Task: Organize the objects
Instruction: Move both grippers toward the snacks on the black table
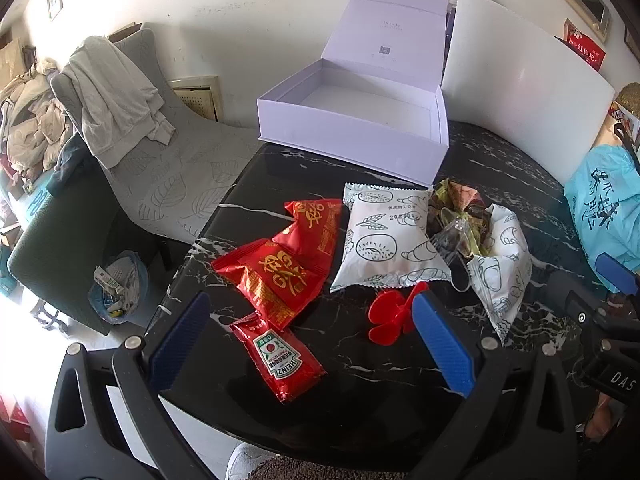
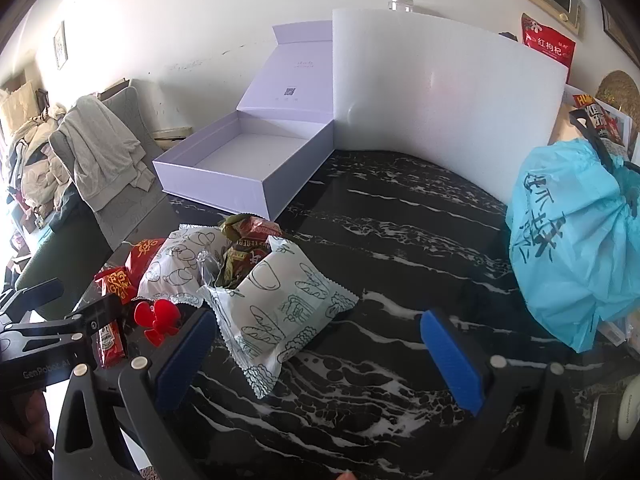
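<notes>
Left gripper point(image 1: 312, 340) and right gripper point(image 2: 316, 356), jaws spread, holding nothing, above the black marble counter point(image 2: 400, 240). Snack packets lie clustered near its edge: ketchup sachet point(image 1: 282, 360), red packets point(image 1: 284, 264), white pastry packets point(image 1: 384, 236) (one beside a red flower clip point(image 1: 390, 314)). Open lavender box point(image 1: 360, 120) stands behind.

daylight from left, blown-out glare at left edges; sheen on marble tabletop point(image 2: 400, 240); fisheye bending, dark corners; sharp.

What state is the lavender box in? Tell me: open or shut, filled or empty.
Open and empty. The lavender box has its lid standing up at the back, and its floor is bare; the snack packets all lie outside it on the table.
</notes>
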The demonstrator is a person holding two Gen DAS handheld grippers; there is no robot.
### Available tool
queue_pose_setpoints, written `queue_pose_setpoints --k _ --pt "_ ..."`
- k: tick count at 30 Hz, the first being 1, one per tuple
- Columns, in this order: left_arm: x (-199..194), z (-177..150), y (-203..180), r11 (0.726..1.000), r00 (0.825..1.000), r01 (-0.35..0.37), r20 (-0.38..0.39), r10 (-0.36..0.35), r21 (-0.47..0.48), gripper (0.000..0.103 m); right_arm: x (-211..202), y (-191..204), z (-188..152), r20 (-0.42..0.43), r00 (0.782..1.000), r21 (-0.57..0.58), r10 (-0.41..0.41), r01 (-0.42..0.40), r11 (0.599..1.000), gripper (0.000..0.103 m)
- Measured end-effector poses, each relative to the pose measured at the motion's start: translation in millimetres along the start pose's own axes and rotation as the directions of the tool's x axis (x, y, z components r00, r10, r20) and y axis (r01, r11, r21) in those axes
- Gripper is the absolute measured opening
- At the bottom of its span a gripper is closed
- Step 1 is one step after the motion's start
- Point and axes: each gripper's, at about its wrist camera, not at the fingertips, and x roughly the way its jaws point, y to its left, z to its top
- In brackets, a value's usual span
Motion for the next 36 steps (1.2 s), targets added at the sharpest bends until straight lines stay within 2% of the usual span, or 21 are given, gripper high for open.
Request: queue_pose_setpoints --k 36 --pt "4.1 -7.2 1.3 1.0 1.0 -0.006 -0.023 0.006 0.003 0.102 7.1 0.7 -4.4 -0.02 1.0 0.009 0.018 -0.018 1.0 0.103"
